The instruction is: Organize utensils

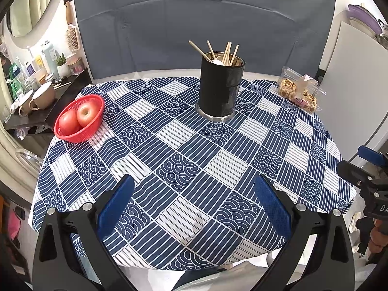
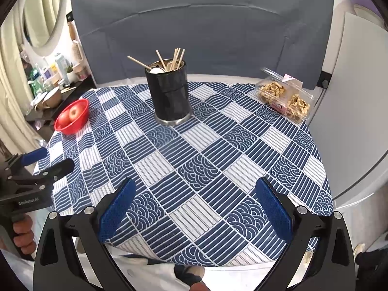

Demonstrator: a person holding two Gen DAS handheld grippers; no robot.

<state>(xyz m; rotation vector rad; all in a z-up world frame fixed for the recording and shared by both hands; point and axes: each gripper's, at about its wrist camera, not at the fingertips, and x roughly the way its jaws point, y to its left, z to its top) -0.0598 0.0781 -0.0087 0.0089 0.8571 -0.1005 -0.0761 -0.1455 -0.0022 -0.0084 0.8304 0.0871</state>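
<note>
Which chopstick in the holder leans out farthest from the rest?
The leftmost chopstick: it tilts far left over the holder rim, while the others stand bunched and steeper.

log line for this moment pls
left gripper open, empty | right gripper open, empty | chopsticks and spoon in black holder | tablecloth bare of loose utensils

Glossy black holder [image 2: 169,94], wooden chopsticks [image 2: 178,57].

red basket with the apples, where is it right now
In both wrist views the red basket sits at the table's far left edge, well left of the black utensil holder, across from the clear snack box.
</note>
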